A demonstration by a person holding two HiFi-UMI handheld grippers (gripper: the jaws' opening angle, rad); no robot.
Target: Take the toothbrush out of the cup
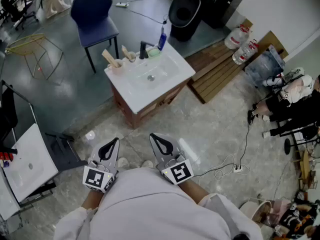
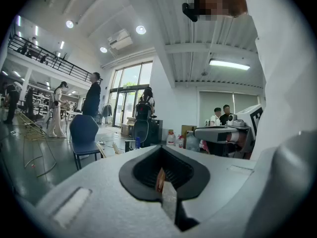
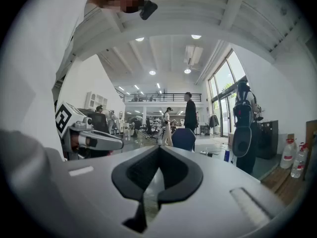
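Note:
A white washbasin cabinet (image 1: 150, 91) stands a few steps ahead of me on the floor. At its back left corner is a pale cup (image 1: 116, 66) with a wooden-handled toothbrush (image 1: 109, 57) leaning out of it. A second cup with a brush (image 1: 129, 55) stands beside it. My left gripper (image 1: 114, 142) and right gripper (image 1: 154, 137) are held close to my body, far short of the basin, both shut with nothing in them. In the left gripper view the jaws (image 2: 159, 150) meet at the tip, as do those in the right gripper view (image 3: 158, 149).
A black tap (image 1: 144, 49), a blue bottle (image 1: 162, 39) and a green item (image 1: 153, 52) sit along the basin's back. A blue chair (image 1: 93, 14) stands behind it, a wooden pallet (image 1: 220, 69) with water bottles (image 1: 242, 43) to the right. A cable and power strip (image 1: 238, 169) lie on the floor. People stand in the distance.

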